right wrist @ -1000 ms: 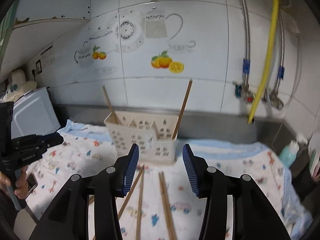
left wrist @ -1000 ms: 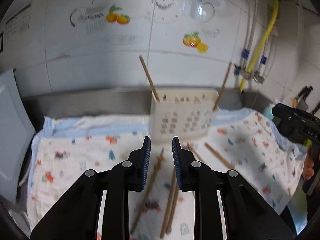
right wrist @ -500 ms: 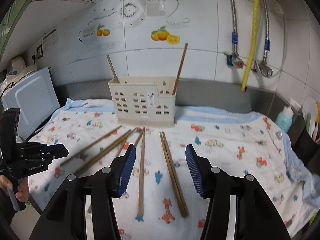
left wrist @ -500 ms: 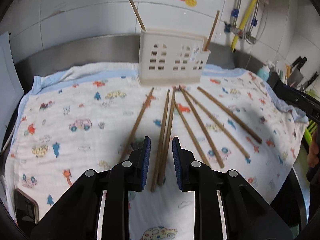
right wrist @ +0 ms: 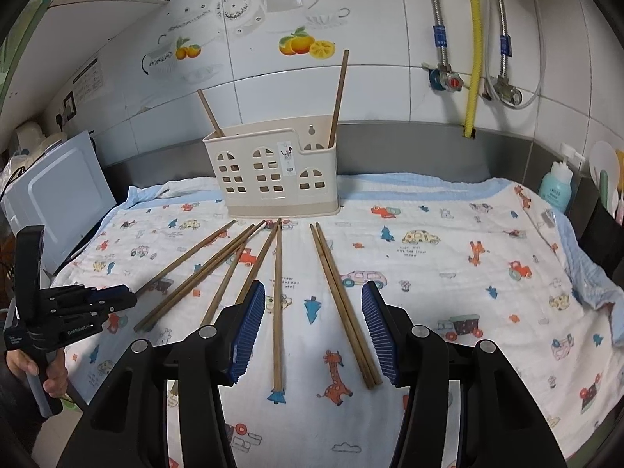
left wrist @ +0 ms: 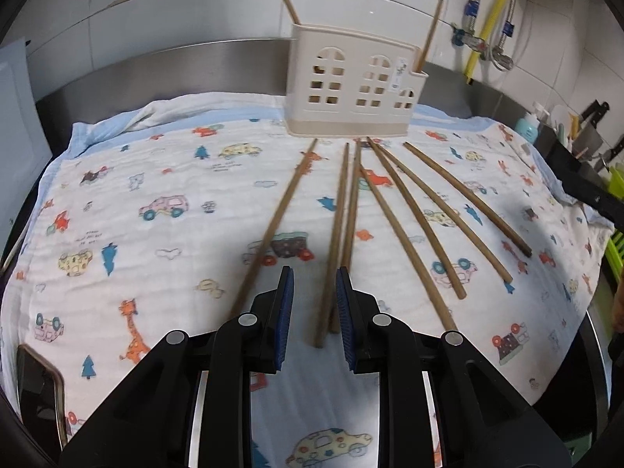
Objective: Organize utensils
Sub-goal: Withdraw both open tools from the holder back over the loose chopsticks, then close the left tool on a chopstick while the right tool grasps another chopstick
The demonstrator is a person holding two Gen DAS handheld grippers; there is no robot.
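From the left wrist camera, the left gripper [left wrist: 311, 312] hangs over the cloth-covered desk [left wrist: 156, 234] with its blue pads a narrow gap apart and nothing clamped between them; the near ends of a pair of chopsticks [left wrist: 339, 241] lie on the cloth in that gap, and whether the pads touch them cannot be told. More loose chopsticks [left wrist: 413, 210] fan out toward 1 and 2 o'clock, and a single one [left wrist: 273, 226] runs toward 11 o'clock. At 12 o'clock the cream utensil holder [left wrist: 351, 82] stands upright at the far edge of the cloth with two chopsticks leaning in it. From the right wrist camera, the right gripper [right wrist: 312, 327] is spread wide and holds nothing; a single chopstick [right wrist: 277, 304] and a touching pair [right wrist: 343, 304] lie on the cloth between its pads. The holder [right wrist: 273, 171] sits at 12 o'clock, and the left gripper [right wrist: 113, 298] appears at 9 o'clock, over the spread of chopsticks on that side.
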